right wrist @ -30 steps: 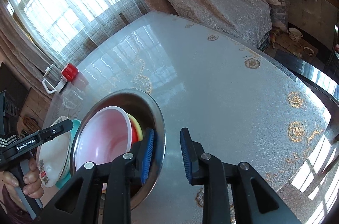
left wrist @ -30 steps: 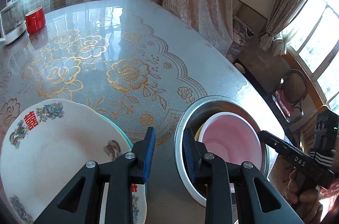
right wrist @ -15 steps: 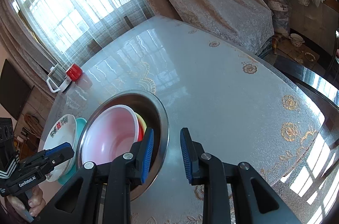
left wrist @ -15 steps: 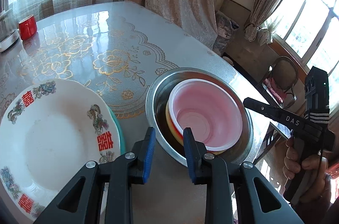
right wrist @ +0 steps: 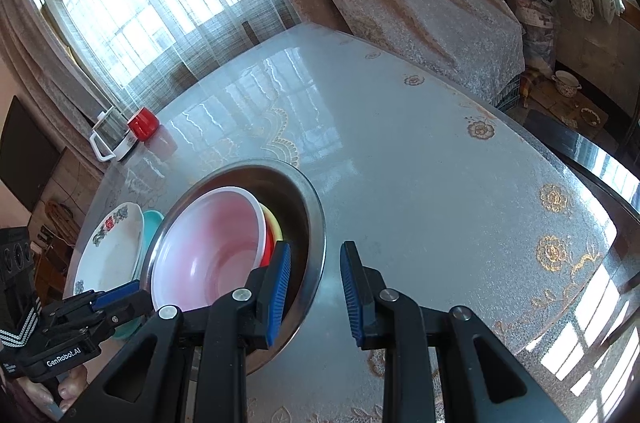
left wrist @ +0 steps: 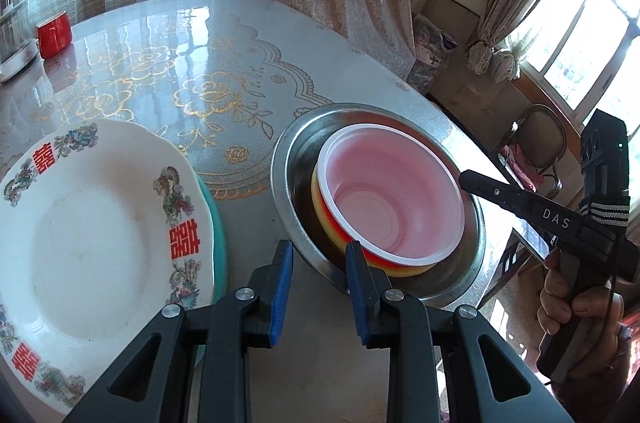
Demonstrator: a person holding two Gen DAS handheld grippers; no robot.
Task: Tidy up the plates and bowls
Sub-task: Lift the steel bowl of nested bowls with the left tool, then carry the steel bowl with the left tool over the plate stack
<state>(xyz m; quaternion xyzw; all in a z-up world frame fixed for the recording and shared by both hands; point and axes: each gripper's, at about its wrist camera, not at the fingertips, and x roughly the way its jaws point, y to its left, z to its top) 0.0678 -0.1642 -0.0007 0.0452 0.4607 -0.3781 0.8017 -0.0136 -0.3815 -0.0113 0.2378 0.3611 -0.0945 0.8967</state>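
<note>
Steel basin, left wrist view: steel basin point(left wrist: 378, 199) sits right of centre on the table point(left wrist: 240, 71), holding a pink bowl point(left wrist: 394, 199) nested in yellow and red ones.
Plates: white plate point(left wrist: 92, 223) lies on a teal plate point(left wrist: 214, 223), near left, just beside the basin.
Left tongs: left gripper point(left wrist: 318, 267) stands apart and empty, its fingers either side of the basin's near rim.
Far side: red cup point(left wrist: 54, 35) and a white appliance, well apart.
Right wrist view, right tongs: right gripper point(right wrist: 312, 277) is apart, holding nothing, astride the basin's right rim point(right wrist: 320, 243).
Risk: both tongs crowd one basin; a one-sided pull could tip it or slide it into the plates.
Obstacle: the right hand point(left wrist: 576, 315) hangs past the table edge; a shove that way could drop the basin.
</note>
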